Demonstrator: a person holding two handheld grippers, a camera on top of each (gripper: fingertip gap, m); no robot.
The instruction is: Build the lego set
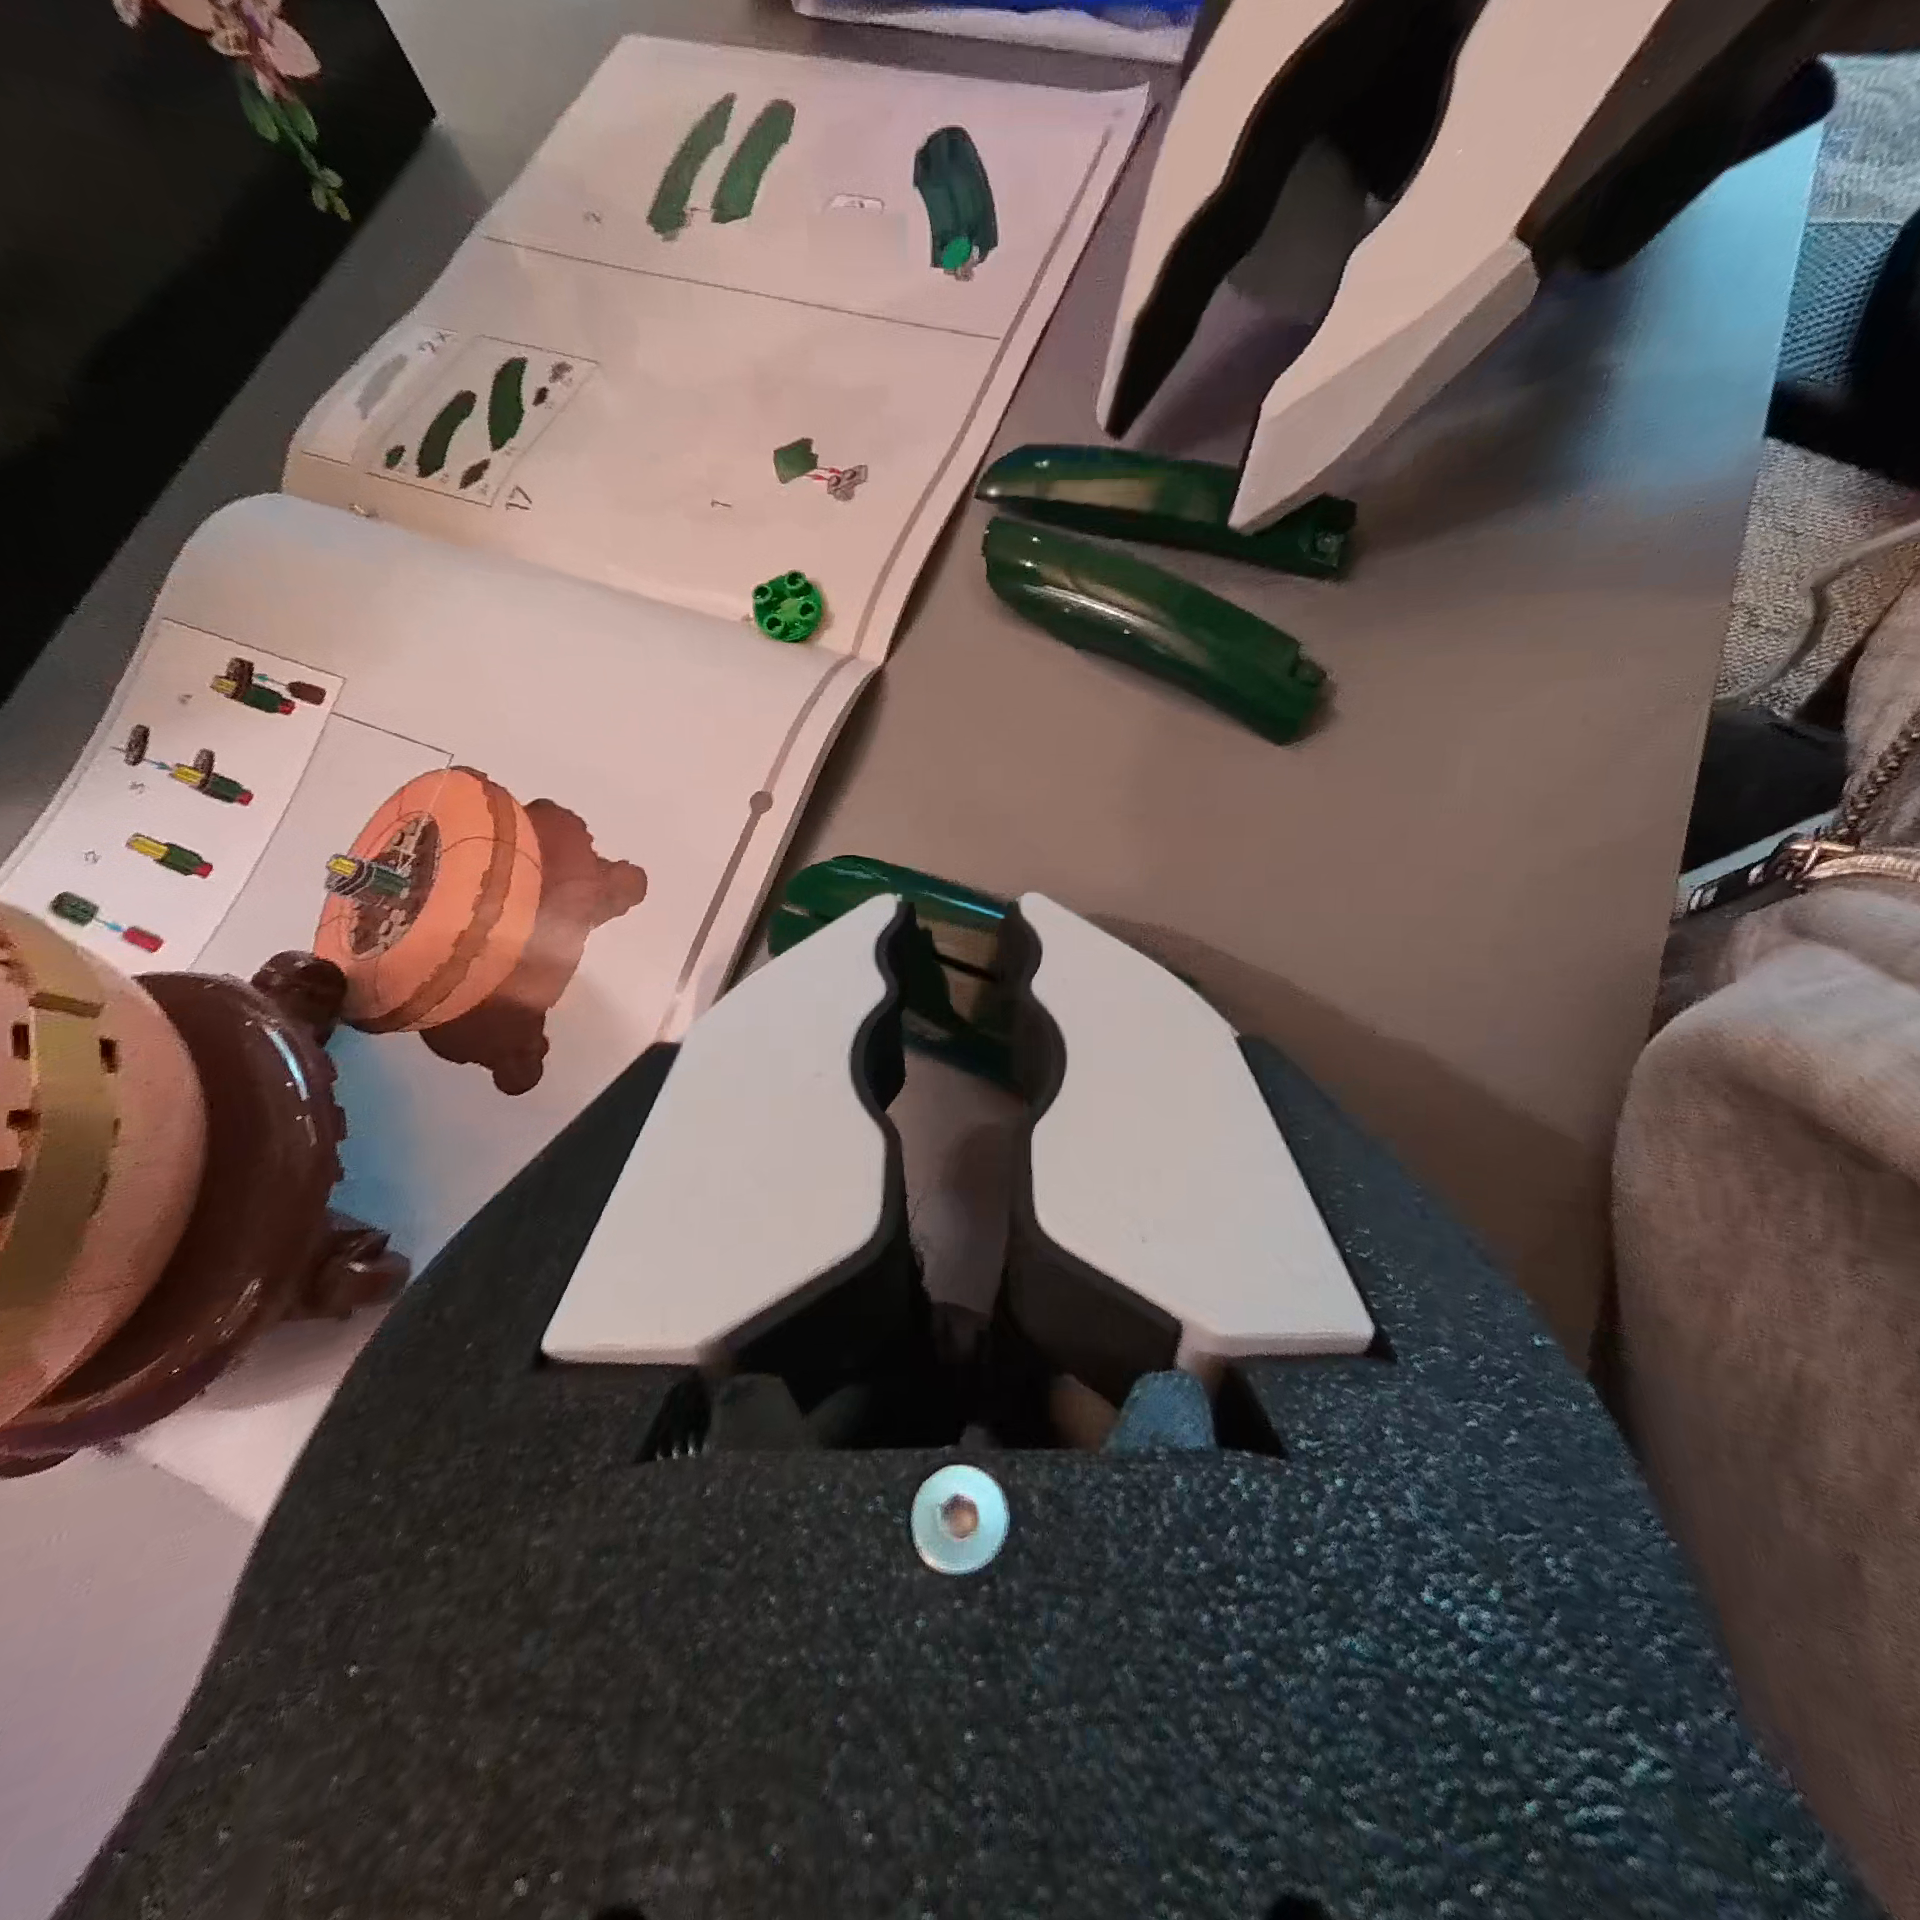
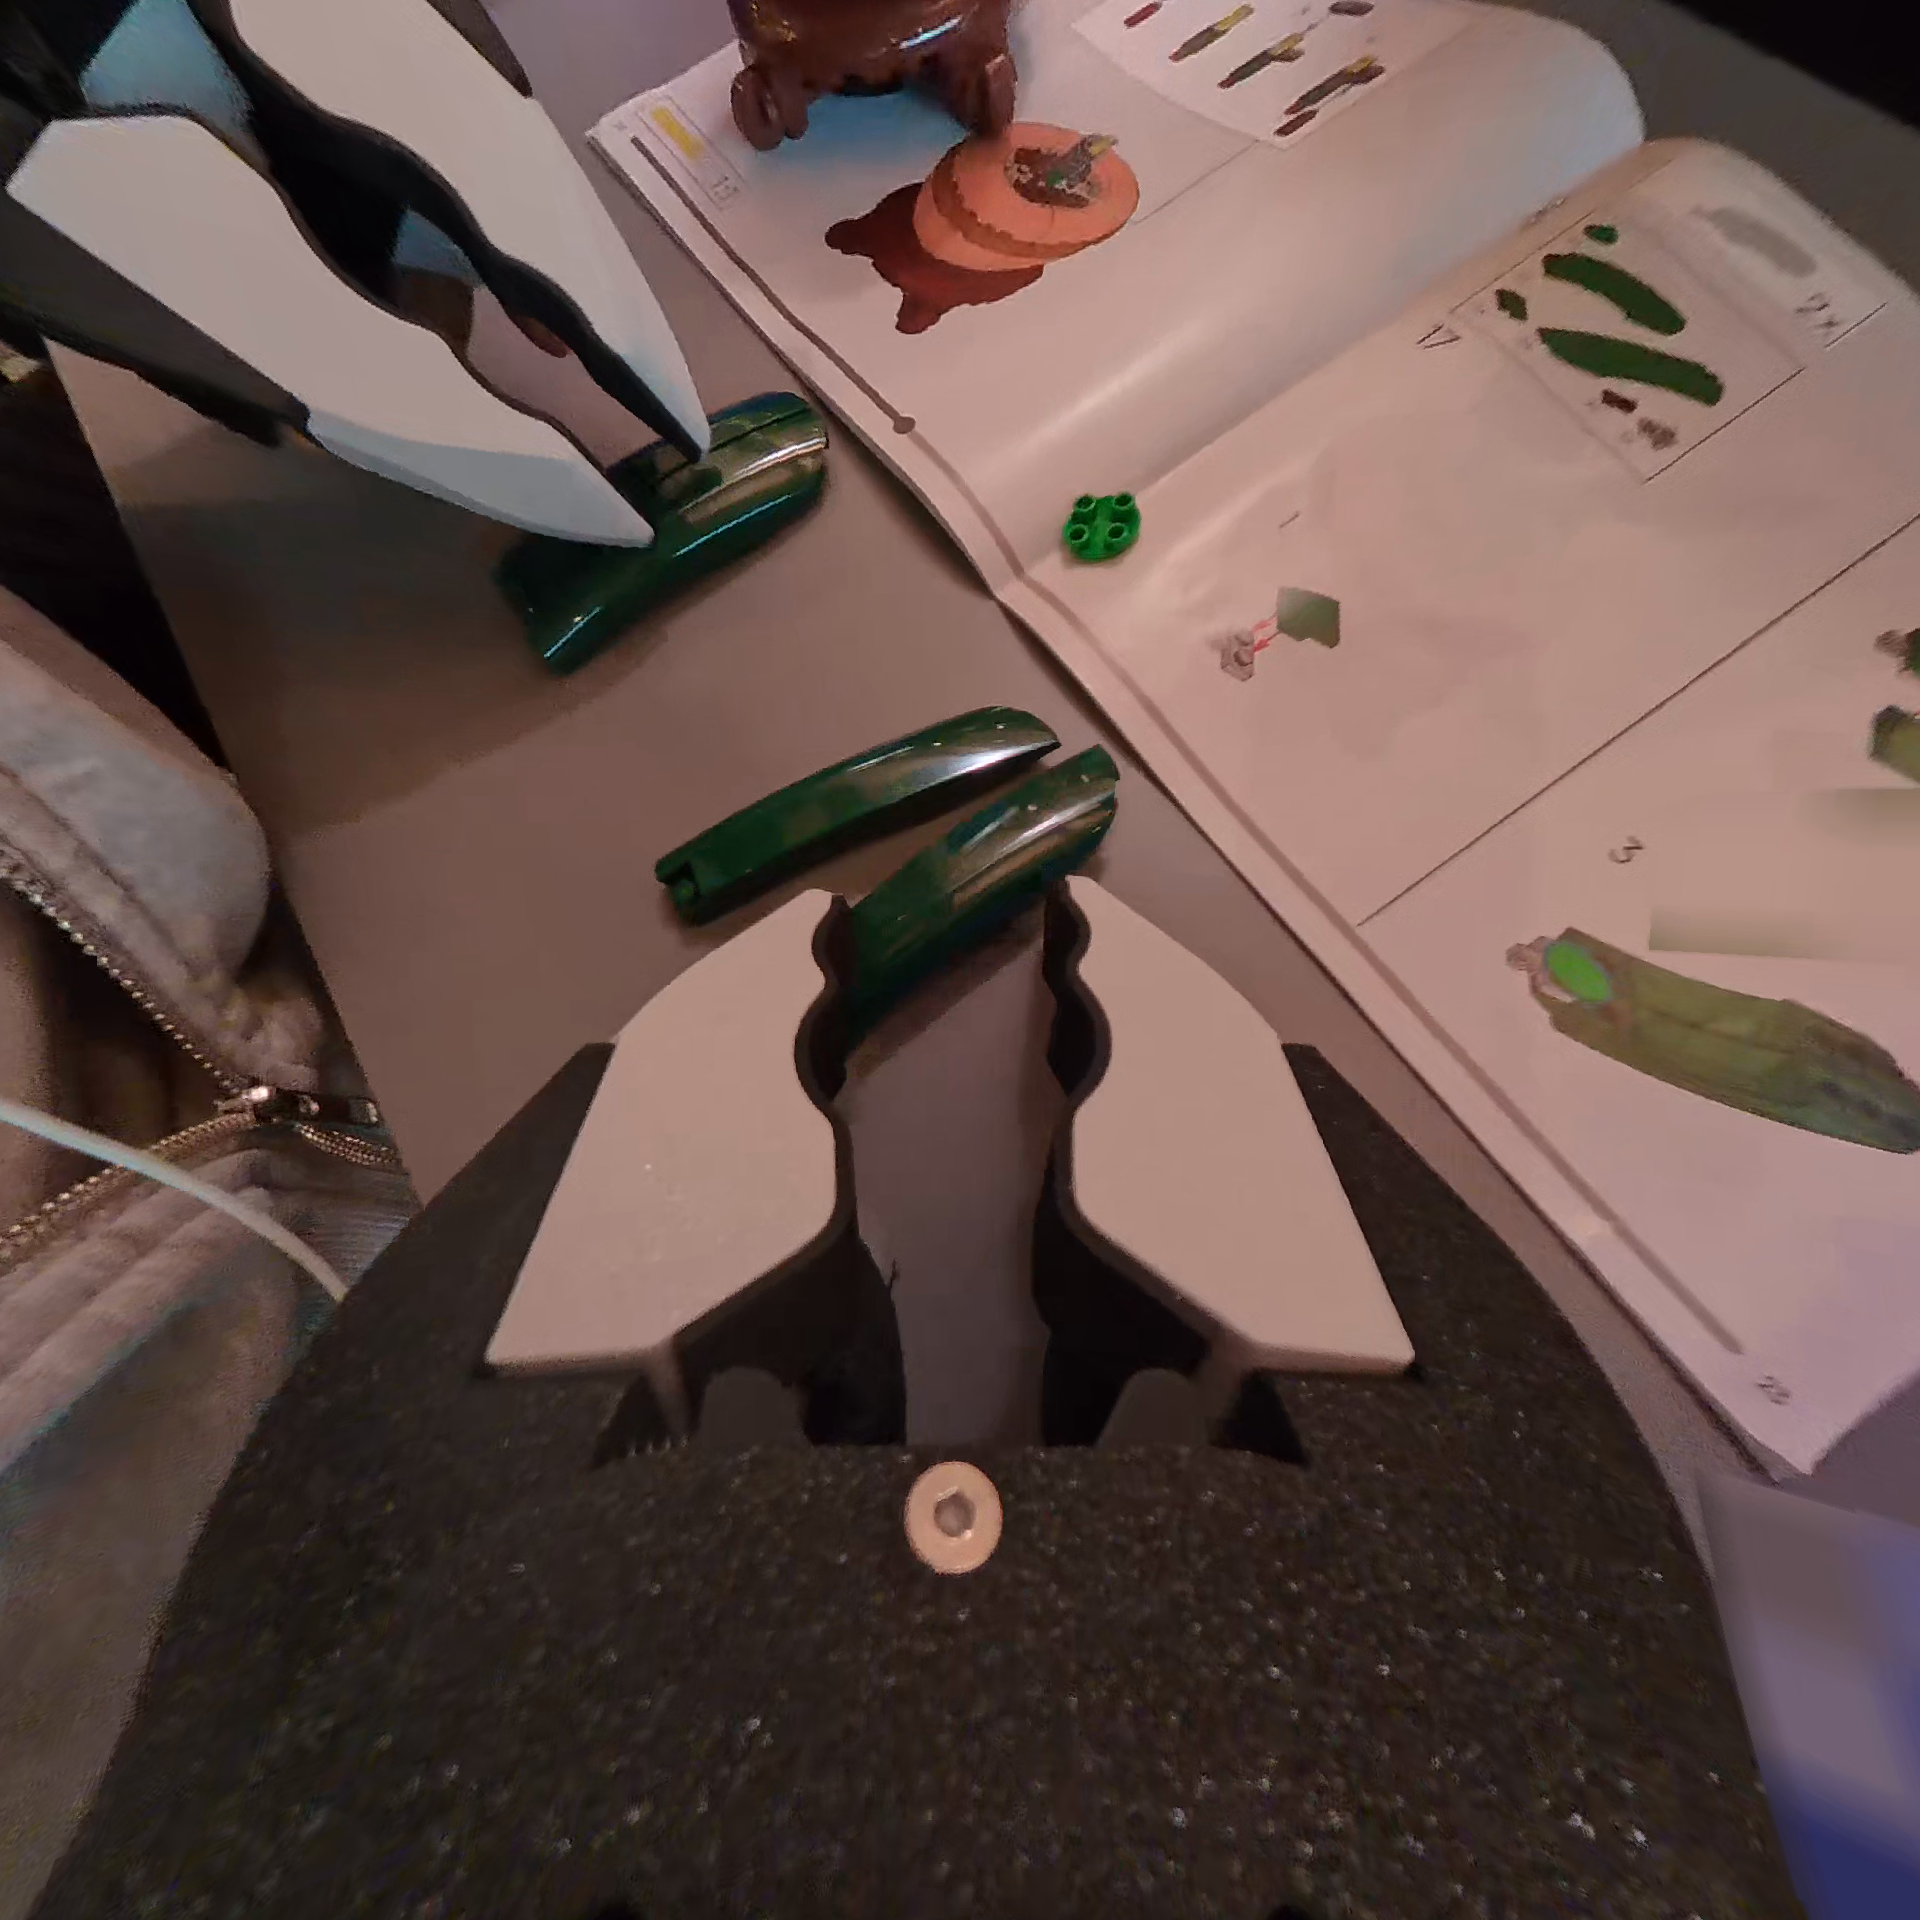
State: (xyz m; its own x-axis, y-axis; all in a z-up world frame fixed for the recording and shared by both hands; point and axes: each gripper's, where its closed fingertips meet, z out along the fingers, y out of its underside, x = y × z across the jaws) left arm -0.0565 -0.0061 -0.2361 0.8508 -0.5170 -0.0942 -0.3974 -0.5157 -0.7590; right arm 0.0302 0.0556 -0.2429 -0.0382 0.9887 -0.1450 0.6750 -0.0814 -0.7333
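As viewed from the left wrist, found the left claw (image 1: 958,904) closed, apparently pinching a joined leaf (image 1: 831,883) low against the bench (image 1: 1351,935), just beside the open booklet (image 1: 623,343). Farther off, saw the right claw (image 1: 1184,473) spread open, one fingertip touching the farther leaf (image 1: 1122,494) of two loose ones, with the nearer leaf (image 1: 1143,623) just beside it.

From the right wrist, found that farther leaf (image 2: 977,862) directly ahead, blunt end inside the open gap, long axis running forward and slanting right toward the booklet, nearer the right claw (image 2: 945,899) than the left. Looked dark green, glossy, curved, tapering to a point. Judged a slight turn needed to square up before closing.
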